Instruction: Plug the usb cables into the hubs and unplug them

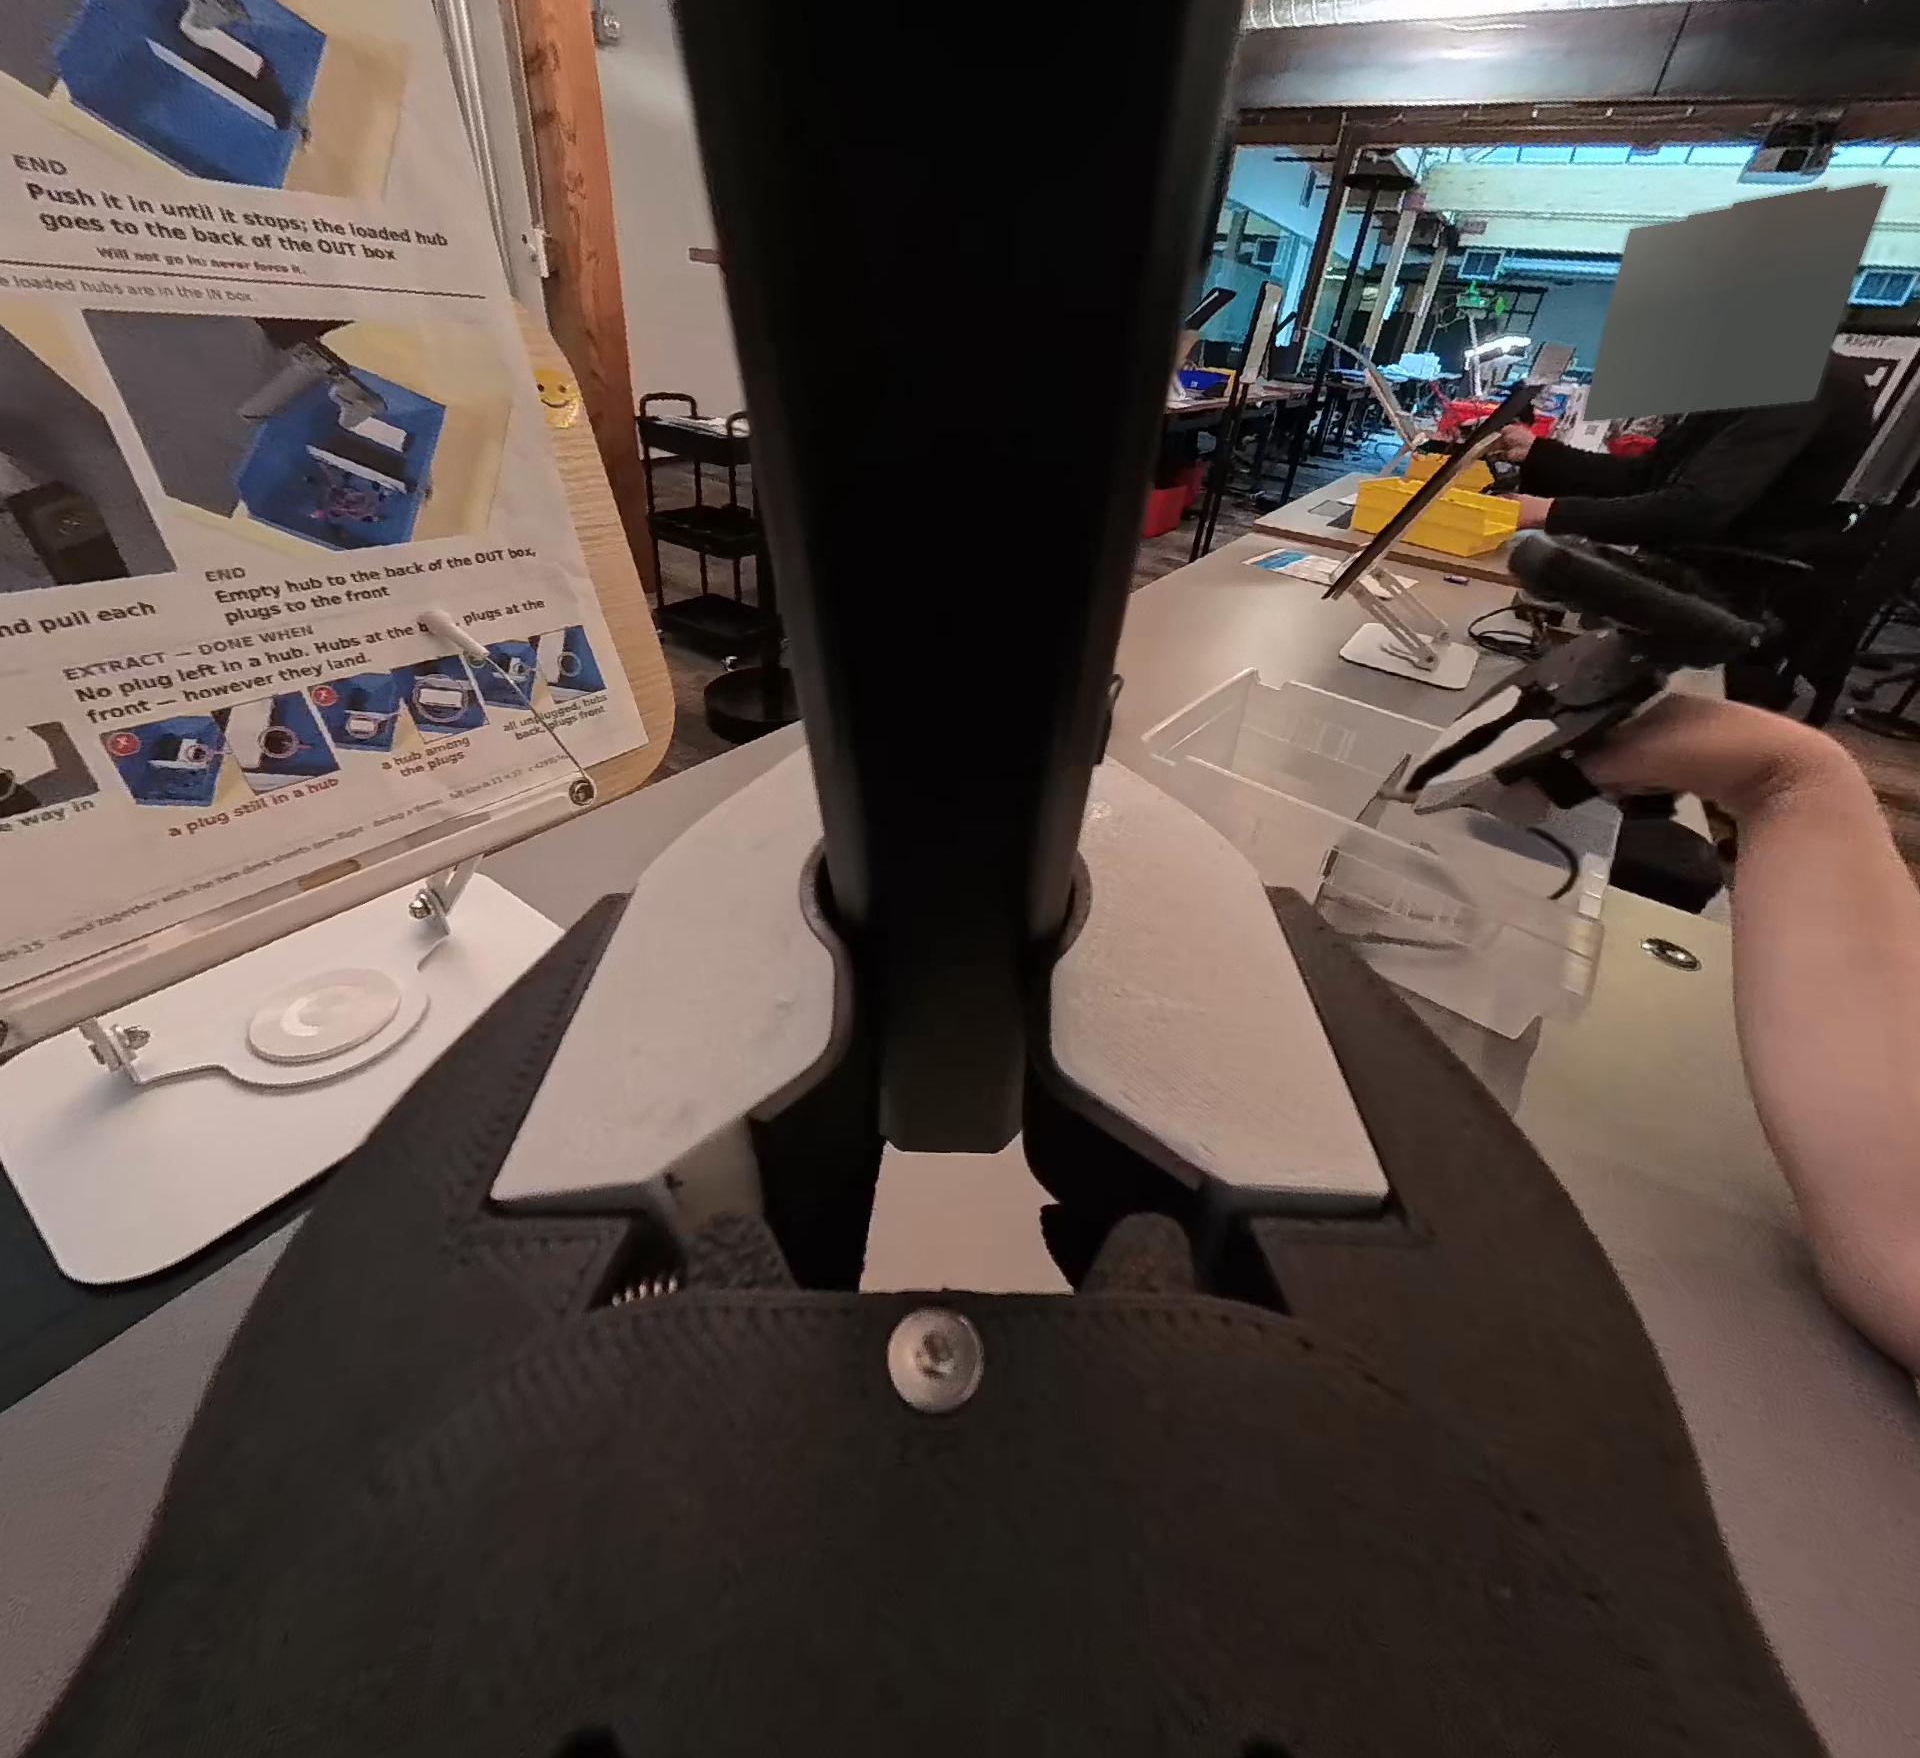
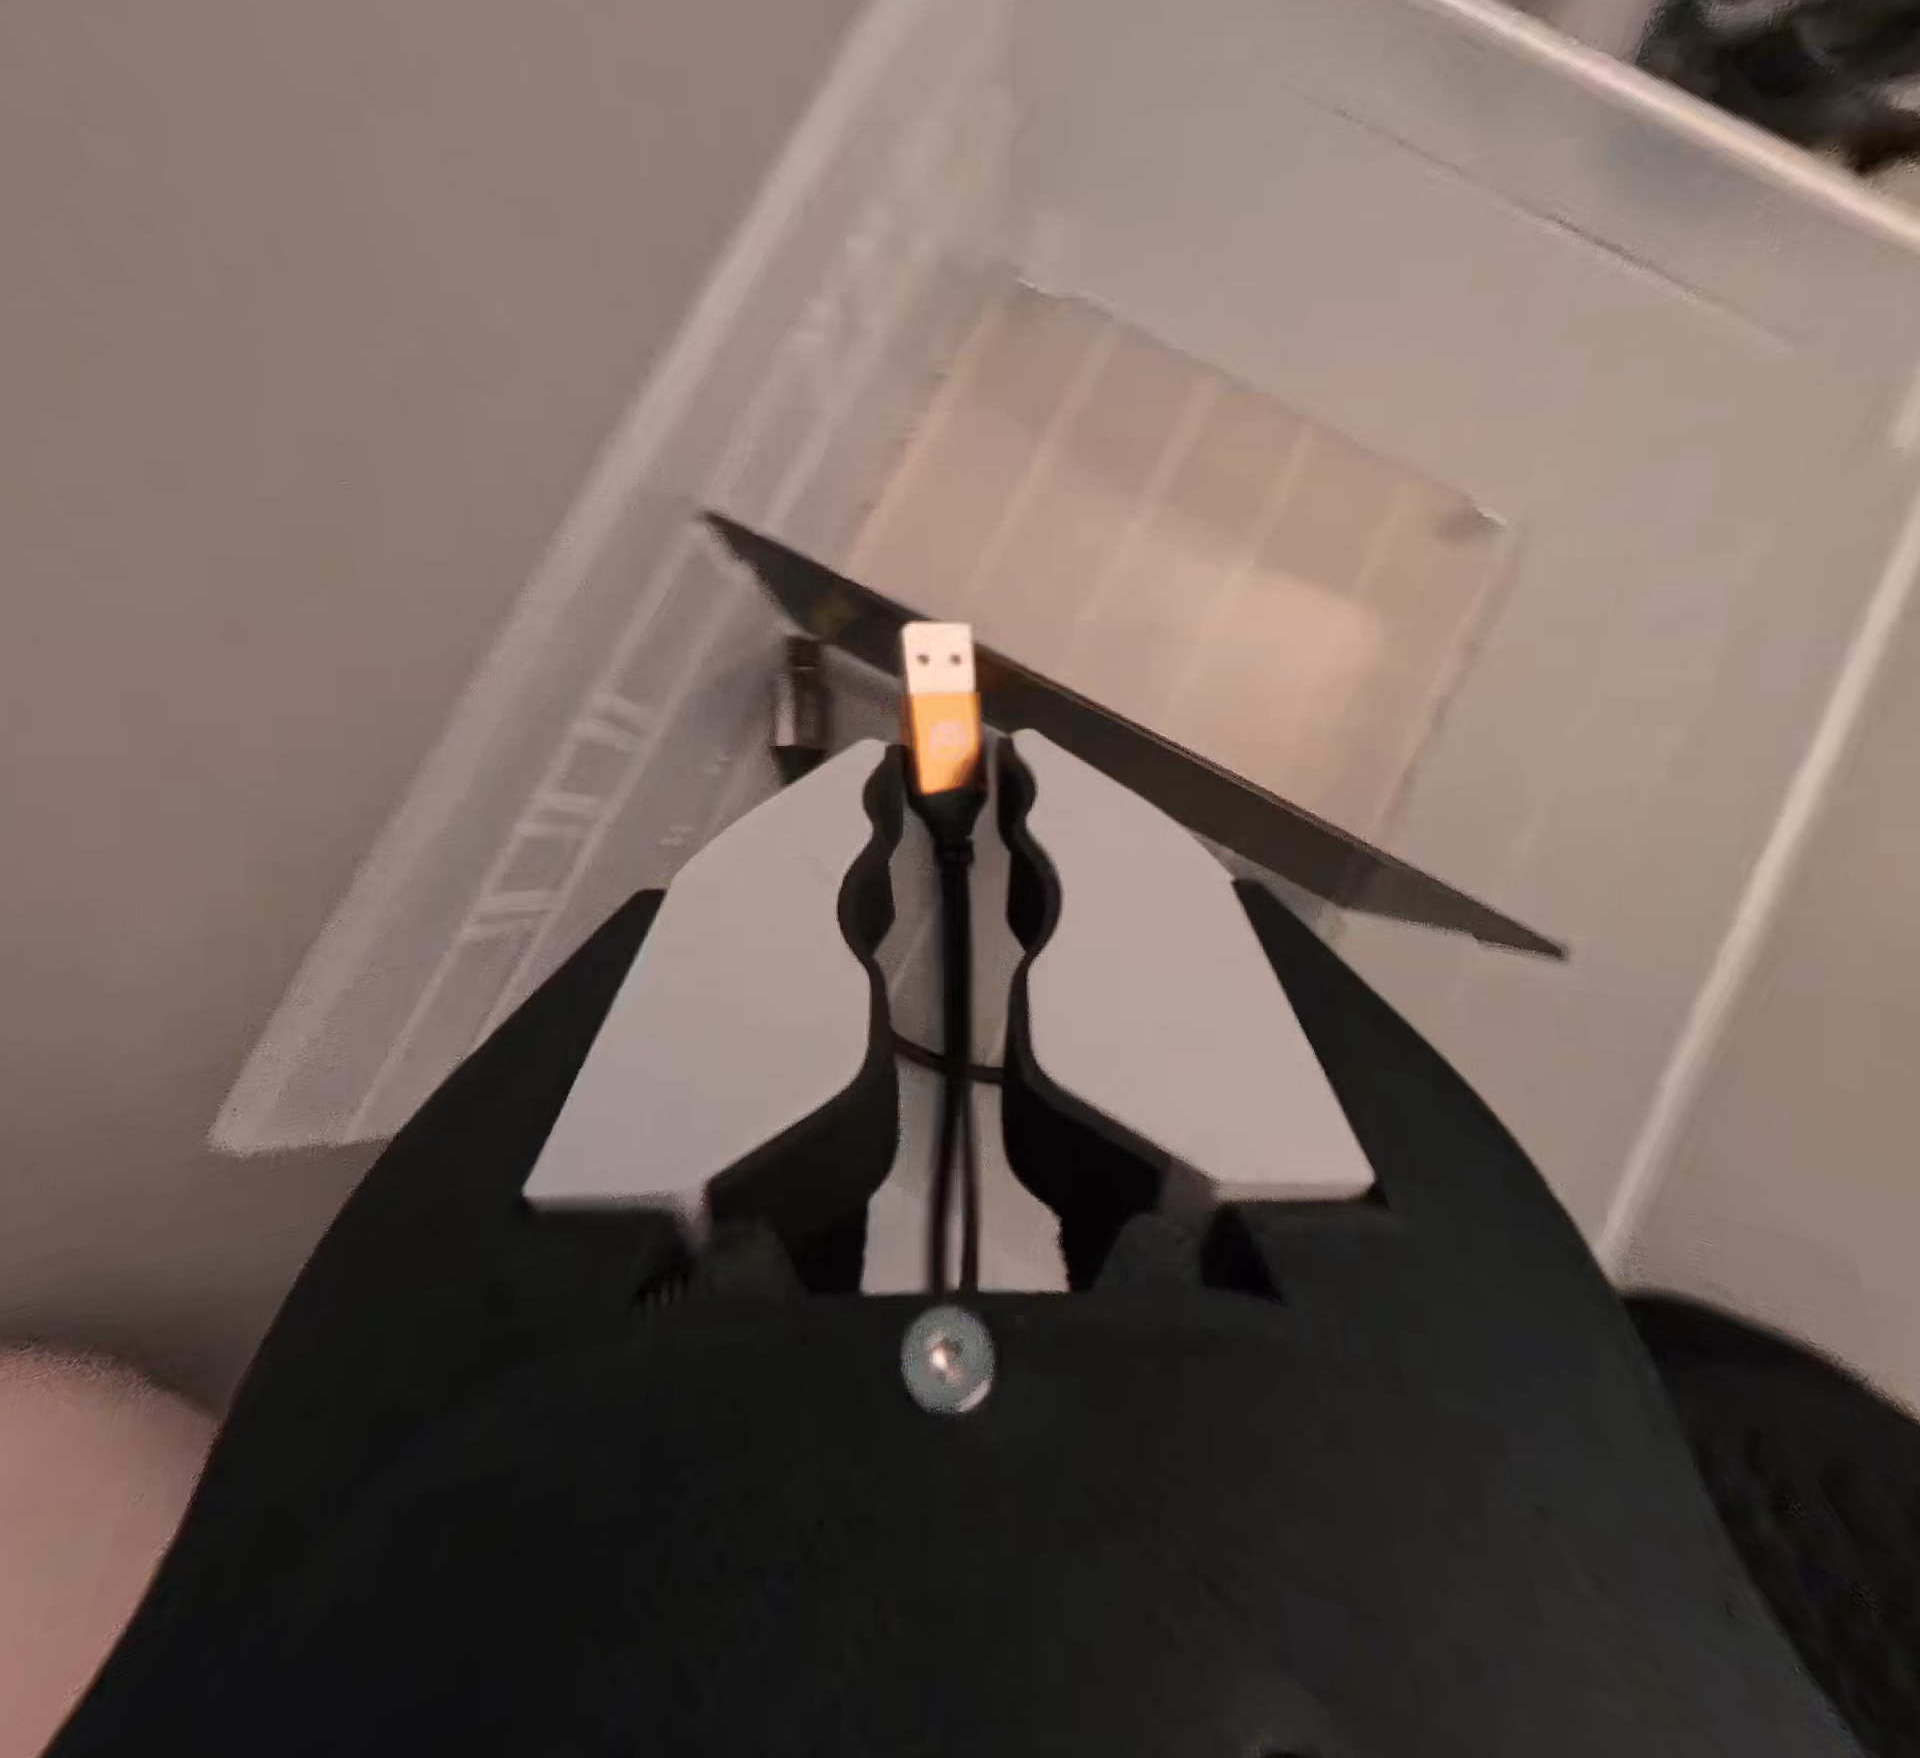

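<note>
In the left wrist view, my left gripper (image 1: 951,877) is shut on a long black hub (image 1: 956,358). The hub stands upright between the fingers and runs out of the top of the frame. In the right wrist view, my right gripper (image 2: 945,752) is shut on an orange USB plug (image 2: 940,700). Its metal end points forward and its black cable (image 2: 954,981) trails back between the fingers. The plug hangs over a clear plastic bin (image 2: 1351,202) with a dark slanted divider (image 2: 1247,773). The right gripper also shows in the left wrist view (image 1: 1455,773), over the same bin (image 1: 1299,752).
A printed instruction sheet (image 1: 260,358) on a white stand (image 1: 208,1085) is at the left of the grey table (image 1: 1662,1189). A forearm (image 1: 1818,981) lies along the right. Farther back are a tablet stand (image 1: 1403,648), a yellow bin (image 1: 1434,513) and another person's arms.
</note>
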### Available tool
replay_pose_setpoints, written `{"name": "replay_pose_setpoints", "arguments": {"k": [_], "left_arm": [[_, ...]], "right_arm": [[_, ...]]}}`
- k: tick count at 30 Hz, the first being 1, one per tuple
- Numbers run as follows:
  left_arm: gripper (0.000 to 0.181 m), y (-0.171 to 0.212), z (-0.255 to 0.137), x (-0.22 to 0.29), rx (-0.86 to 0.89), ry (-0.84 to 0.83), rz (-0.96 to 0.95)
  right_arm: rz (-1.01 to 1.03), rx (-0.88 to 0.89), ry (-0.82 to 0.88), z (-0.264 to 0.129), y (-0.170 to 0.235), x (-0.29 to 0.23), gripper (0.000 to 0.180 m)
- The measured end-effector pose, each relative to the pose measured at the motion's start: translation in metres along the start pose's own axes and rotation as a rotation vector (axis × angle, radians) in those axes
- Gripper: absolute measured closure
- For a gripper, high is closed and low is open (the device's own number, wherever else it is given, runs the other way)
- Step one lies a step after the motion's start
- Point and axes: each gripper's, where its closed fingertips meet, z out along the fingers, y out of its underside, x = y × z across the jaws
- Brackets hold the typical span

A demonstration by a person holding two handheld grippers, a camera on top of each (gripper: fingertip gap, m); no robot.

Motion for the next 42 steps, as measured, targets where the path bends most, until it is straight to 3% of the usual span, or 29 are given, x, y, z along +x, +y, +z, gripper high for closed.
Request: {"name": "replay_pose_setpoints", "arguments": {"k": [3, 6, 9, 11, 13, 15, 17, 19, 26, 28, 30, 32, 34, 38, 40, 42], "left_arm": [[0.151, 0.001, -0.001, 0.001, -0.006, 0.000, 0.004], [0.151, 0.001, -0.002, 0.003, -0.016, 0.000, 0.017], [0.152, 0.003, 0.002, 0.010, -0.028, 0.025, 0.028], [0.151, 0.008, 0.010, 0.019, -0.048, 0.057, 0.038], [0.151, 0.014, 0.020, 0.034, -0.073, 0.119, 0.044], [0.151, 0.021, 0.031, 0.054, -0.096, 0.200, 0.051], [0.151, 0.028, 0.040, 0.075, -0.117, 0.285, 0.047], [0.151, 0.034, 0.048, 0.094, -0.132, 0.366, 0.033], [0.151, 0.063, 0.056, 0.135, -0.266, 0.553, 0.045], [0.151, 0.071, 0.055, 0.142, -0.306, 0.593, 0.067], [0.150, 0.073, 0.054, 0.142, -0.315, 0.602, 0.060], [0.140, 0.060, 0.054, 0.134, -0.244, 0.573, 0.011], [0.123, 0.045, 0.050, 0.116, -0.173, 0.506, -0.012], [0.126, 0.030, 0.028, 0.079, -0.138, 0.388, 0.026], [0.128, 0.025, 0.018, 0.067, -0.128, 0.357, 0.019], [0.131, 0.018, 0.012, 0.062, -0.099, 0.355, 0.004]], "right_arm": [[0.071, 0.013, 0.093, -0.003, 0.005, 0.023, 0.148], [-0.012, 0.143, 0.237, -0.027, -0.021, 0.033, 0.140], [-0.136, 0.367, 0.419, -0.075, -0.077, 0.024, 0.136], [-0.212, 0.619, 0.481, -0.116, -0.130, -0.008, 0.128], [-0.288, 0.904, 0.344, -0.148, -0.178, -0.071, 0.125], [-0.394, 1.183, 0.014, -0.172, -0.209, -0.158, 0.125], [-0.436, 1.309, -0.366, -0.180, -0.221, -0.232, 0.128], [-0.393, 1.241, -0.629, -0.162, -0.230, -0.277, 0.125], [-0.379, 0.877, -0.915, -0.075, -0.232, -0.339, 0.118], [-0.447, 0.802, -0.966, -0.065, -0.221, -0.350, 0.144], [-0.471, 0.764, -0.973, -0.061, -0.218, -0.348, 0.152], [-0.418, 0.769, -0.931, -0.062, -0.225, -0.340, 0.152], [-0.401, 0.819, -0.772, -0.068, -0.233, -0.315, 0.152], [-0.435, 0.909, -0.204, -0.105, -0.231, -0.207, 0.152], [-0.486, 0.765, 0.064, -0.096, -0.221, -0.134, 0.152], [-0.531, 0.497, 0.172, -0.062, -0.200, -0.066, 0.151]]}}
